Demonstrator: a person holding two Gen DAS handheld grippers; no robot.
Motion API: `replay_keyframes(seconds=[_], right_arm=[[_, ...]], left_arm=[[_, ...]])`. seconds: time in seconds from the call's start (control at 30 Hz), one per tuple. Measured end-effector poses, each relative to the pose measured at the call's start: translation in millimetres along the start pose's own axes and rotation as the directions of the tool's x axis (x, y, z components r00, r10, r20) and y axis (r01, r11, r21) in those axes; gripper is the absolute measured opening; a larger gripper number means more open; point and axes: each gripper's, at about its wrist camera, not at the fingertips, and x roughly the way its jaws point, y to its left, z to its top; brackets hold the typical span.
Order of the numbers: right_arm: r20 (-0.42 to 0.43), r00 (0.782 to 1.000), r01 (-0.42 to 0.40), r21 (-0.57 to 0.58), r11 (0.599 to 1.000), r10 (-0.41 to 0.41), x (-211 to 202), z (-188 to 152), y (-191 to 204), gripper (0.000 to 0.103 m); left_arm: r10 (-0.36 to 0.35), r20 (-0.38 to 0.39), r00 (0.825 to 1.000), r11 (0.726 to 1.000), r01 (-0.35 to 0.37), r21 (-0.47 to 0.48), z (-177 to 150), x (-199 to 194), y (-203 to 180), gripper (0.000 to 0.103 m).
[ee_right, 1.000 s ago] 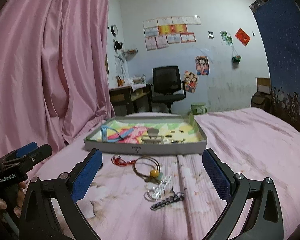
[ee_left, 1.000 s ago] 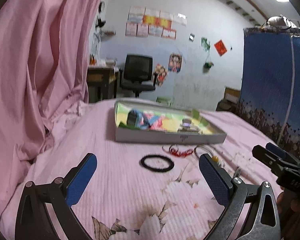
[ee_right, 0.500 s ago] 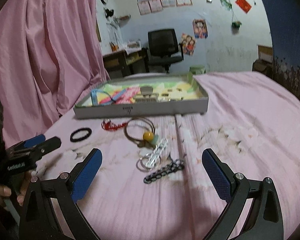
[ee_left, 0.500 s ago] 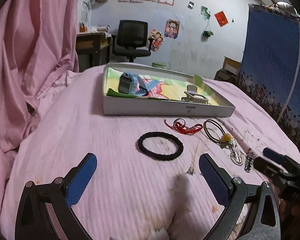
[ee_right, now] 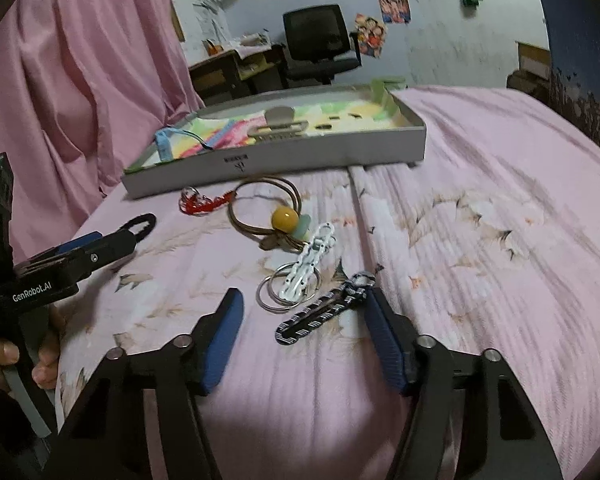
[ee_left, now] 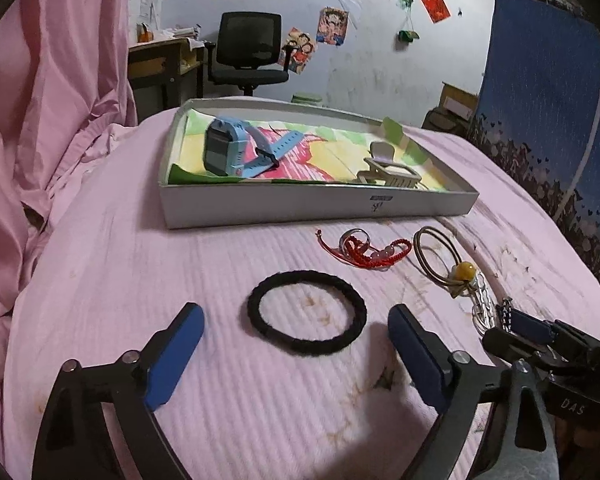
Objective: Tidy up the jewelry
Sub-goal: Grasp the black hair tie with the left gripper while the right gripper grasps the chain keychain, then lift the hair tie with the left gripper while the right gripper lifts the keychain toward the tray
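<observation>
A grey tray (ee_left: pixel 316 210) on the pink bed holds a blue watch (ee_left: pixel 236 148) and a beige hair claw (ee_left: pixel 388 168). In front of it lie a black hair tie (ee_left: pixel 306 322), a red cord bracelet (ee_left: pixel 364 250) and a brown hair band with a yellow bead (ee_left: pixel 440 258). My left gripper (ee_left: pixel 296 360) is open just short of the black hair tie. My right gripper (ee_right: pixel 306 336) is open around a black-and-white hair clip (ee_right: pixel 324 314), beside a white clip on key rings (ee_right: pixel 300 276). The tray (ee_right: pixel 284 160) and yellow bead (ee_right: pixel 285 217) show beyond.
A pink curtain (ee_left: pixel 48 92) hangs at the left. A blue patterned panel (ee_left: pixel 548 92) stands at the right. An office chair (ee_left: pixel 252 52) and a desk stand by the far wall. The bed's surface (ee_right: pixel 500 240) extends to the right.
Both grippers have dropped lower and moved forward to the jewelry. The black hair tie now sits between my left fingers' tips; the striped clip sits between my right fingers.
</observation>
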Motion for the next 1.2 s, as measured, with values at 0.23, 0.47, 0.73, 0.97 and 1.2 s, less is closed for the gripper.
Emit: replay_keyframes(seconds=[0.23, 0.47, 0.73, 0.97, 1.2], right_arm=[[-0.024, 0.999, -0.024, 0.005, 1.000, 0.024, 12.1, 1.2, 4.8, 0.040], [-0.025, 0.999, -0.043, 0.009, 0.999, 0.043, 12.5, -0.7, 5.4, 0.038], [-0.025, 0.998, -0.057, 0.019, 0.998, 0.057, 12.0, -3.0, 4.6, 0.038], [-0.016, 0.998, -0.068, 0.027, 0.997, 0.068, 8.6, -8.6, 5.4, 0.038], [-0.001, 0.996, -0.088, 0.037, 0.995, 0.088, 5.0, -12.7, 4.1, 0.038]], left_arm=[[0.006, -0.015, 1.000, 0.999, -0.005, 0.033, 1.0, 4.7, -7.7, 0.069], [-0.005, -0.012, 1.000, 0.999, 0.006, 0.045, 0.2, 4.7, -9.6, 0.050], [-0.032, 0.006, 0.999, 0.998, 0.032, 0.048, -4.1, 1.0, -10.8, 0.025], [-0.054, 0.019, 0.998, 0.998, 0.053, 0.038, -6.2, -1.2, -9.8, 0.015], [-0.086, 0.040, 0.996, 0.996, 0.085, 0.027, -11.3, -7.3, -7.8, 0.012]])
